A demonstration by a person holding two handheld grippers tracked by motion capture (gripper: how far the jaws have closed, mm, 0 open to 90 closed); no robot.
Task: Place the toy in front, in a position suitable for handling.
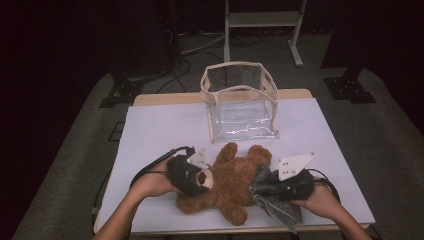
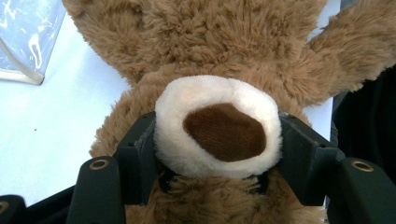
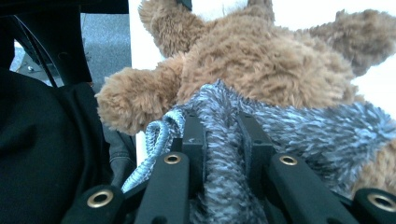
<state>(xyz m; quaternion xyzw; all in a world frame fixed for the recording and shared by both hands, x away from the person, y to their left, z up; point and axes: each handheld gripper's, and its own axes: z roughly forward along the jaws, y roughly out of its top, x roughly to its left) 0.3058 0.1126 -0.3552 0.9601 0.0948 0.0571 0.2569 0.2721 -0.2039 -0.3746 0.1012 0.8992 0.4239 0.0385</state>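
Observation:
A brown teddy bear (image 1: 230, 182) lies on its back on the white table (image 1: 160, 135), near the front edge. My left gripper (image 1: 196, 178) is shut on the bear's cream muzzle (image 2: 217, 133), one jaw on each side of it. My right gripper (image 1: 270, 186) is shut on a grey-blue knitted cloth (image 3: 224, 140) that drapes across the bear's lower body (image 3: 261, 60). In the high view the knitted cloth (image 1: 275, 202) hangs down towards the table's front edge under my right hand.
A clear plastic bag (image 1: 241, 102) with cream trim stands open-topped at the back middle of the table. Bare table lies to the left and right of the bear. A metal frame (image 1: 262, 22) and cables sit on the floor beyond.

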